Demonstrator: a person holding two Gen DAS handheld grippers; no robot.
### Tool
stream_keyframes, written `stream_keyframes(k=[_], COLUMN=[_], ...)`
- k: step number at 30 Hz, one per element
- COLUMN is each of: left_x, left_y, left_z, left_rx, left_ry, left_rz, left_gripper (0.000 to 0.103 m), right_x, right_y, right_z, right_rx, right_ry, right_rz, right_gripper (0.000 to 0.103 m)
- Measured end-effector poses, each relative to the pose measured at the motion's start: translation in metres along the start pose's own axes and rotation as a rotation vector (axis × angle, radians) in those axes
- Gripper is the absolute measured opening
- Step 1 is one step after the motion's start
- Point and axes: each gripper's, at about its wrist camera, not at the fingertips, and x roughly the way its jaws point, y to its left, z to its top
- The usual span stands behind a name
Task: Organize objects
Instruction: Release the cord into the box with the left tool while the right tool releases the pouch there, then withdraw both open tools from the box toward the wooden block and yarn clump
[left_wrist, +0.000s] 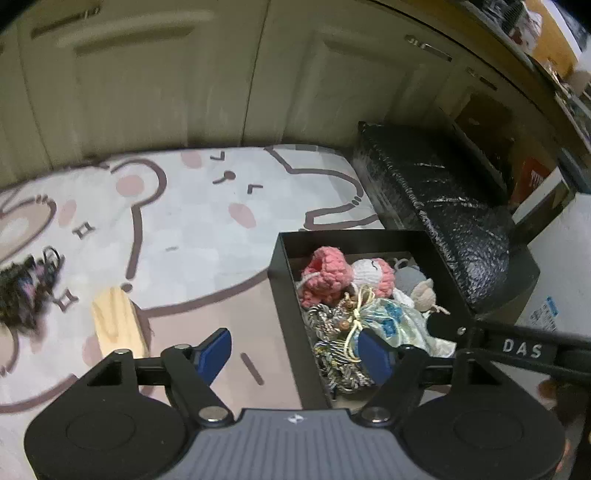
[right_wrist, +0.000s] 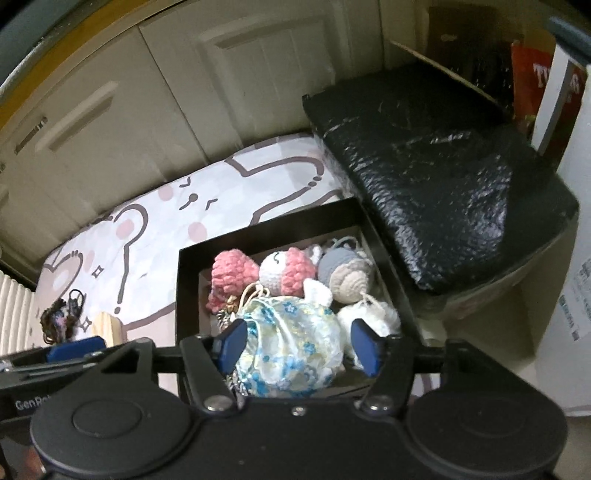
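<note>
Both grippers have blue fingers spread wide apart, and neither one grips anything. One is the left gripper (left_wrist: 295, 354), which hangs over the near left wall of a black box (left_wrist: 282, 295), with one finger out over the mat and the other over the things in the box. Next to it, the right gripper (right_wrist: 297, 343) hangs over the near end of the same black box (right_wrist: 188, 295), and a shiny cloth pouch with blue flowers (right_wrist: 291, 347) sits between its open fingers; I cannot tell if the fingers touch it. That pouch (left_wrist: 391, 321) lies inside the box, tied with a yellow cord, next to a tangle of gold and silver rope (left_wrist: 332, 354). Behind it in the box are soft yarn toys: a pink yarn toy (left_wrist: 325, 275), a white and pink yarn ball with a sleepy face (right_wrist: 286, 271), and a gray and tan yarn ball (right_wrist: 343, 271). A fluffy white toy (right_wrist: 369, 314) lies at the right side of the box. All of this rests on a mat with cartoon bear drawings (left_wrist: 192, 229). Out on the mat, well apart from the box, a light wooden block (left_wrist: 118, 325) stands near the left gripper, and a dark bundle of hair ties (left_wrist: 26, 288) lies farther left. Beside the box on the right is a big black lumpy cushion (left_wrist: 443, 195).
</note>
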Motion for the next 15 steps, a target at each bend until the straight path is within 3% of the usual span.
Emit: stream_keyframes(k=[6, 15], left_x=[-0.009, -0.023], left_y=[0.001, 0.008], left_z=[0.001, 0.003], left_rx=[0.071, 0.057], left_ry=[-0.035, -0.063], left_rz=[0.062, 0.084], left_gripper=[0.085, 0.091], right_x=[-0.016, -0.038], right_y=[-0.004, -0.002], right_z=[-0.001, -0.006], right_rx=[0.0, -0.026], right_ry=[-0.052, -0.134], right_rz=[-0.005, 0.013], right_gripper=[0.073, 0.086])
